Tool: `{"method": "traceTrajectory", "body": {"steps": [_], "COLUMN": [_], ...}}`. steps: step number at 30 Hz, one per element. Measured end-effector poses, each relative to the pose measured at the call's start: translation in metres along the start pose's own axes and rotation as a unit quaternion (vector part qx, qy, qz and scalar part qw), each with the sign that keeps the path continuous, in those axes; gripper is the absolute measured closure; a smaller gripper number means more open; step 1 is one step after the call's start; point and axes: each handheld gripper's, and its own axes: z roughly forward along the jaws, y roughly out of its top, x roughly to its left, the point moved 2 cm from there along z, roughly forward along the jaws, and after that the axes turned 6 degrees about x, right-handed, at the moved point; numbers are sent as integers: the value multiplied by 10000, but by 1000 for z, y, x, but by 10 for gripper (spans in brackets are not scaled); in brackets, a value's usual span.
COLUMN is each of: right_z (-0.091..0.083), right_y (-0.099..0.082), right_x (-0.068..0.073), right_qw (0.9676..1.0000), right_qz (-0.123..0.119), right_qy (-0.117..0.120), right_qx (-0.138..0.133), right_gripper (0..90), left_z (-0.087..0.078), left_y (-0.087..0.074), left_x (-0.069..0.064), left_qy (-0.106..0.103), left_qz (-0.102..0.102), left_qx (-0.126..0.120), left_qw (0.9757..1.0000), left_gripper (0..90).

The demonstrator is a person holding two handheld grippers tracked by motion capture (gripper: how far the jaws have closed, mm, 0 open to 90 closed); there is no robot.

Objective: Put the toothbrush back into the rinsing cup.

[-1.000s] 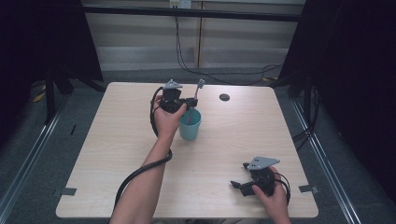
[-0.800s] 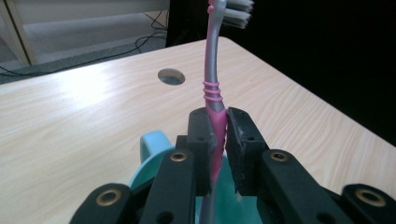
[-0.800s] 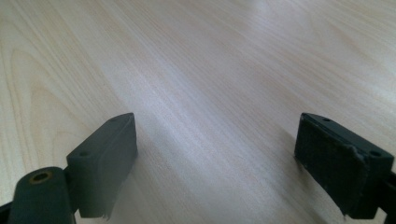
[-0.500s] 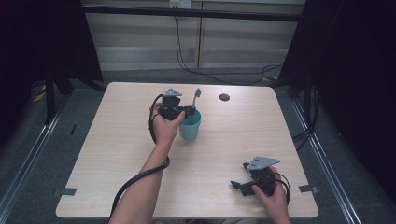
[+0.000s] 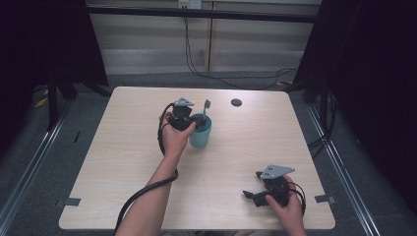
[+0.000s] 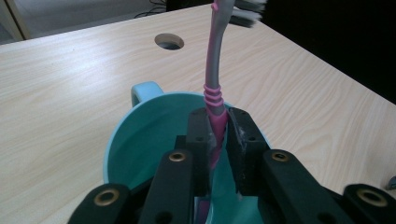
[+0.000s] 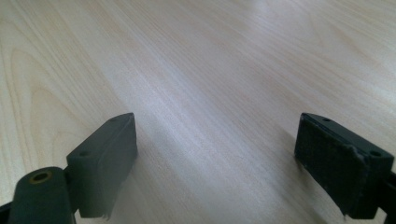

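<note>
Since a second ago the left tool (image 6: 217,140) has come lower over the teal cup (image 5: 200,132), and the toothbrush (image 6: 215,70) now stands more upright, handle end inside the cup at mid-table. Judged step: seating the brush. Keep it vertical, lower until it bottoms out, release only then. Left tool: narrow, clamped on the pink handle. Right tool (image 5: 255,195): wide, empty, low over the table (image 5: 123,162) at the near right.
</note>
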Motion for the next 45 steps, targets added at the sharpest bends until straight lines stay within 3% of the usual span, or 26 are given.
{"method": "traceTrajectory", "body": {"steps": [5,13,23,33,45], "right_z": [0,0,0,0,0], "right_y": [0,0,0,0,0], "right_x": [0,0,0,0,0], "right_qw": [10000,10000,10000,10000,10000], "right_qz": [0,3,-2,-5,-7], "right_qy": [0,-2,3,0,-1], "right_qx": [0,2,-2,-4,-2], "right_gripper": [126,126,126,126,126], "left_z": [-1,-7,-22,-35,-47], "left_y": [0,3,6,8,4], "left_x": [-1,-4,-3,-2,2], "left_qy": [-10,38,147,256,268], "left_qz": [-33,93,120,184,237], "left_qx": [7,-38,-53,-114,-12], "left_qw": [10000,9999,9998,9994,9994], "left_gripper": [778,739,693,616,504]}}
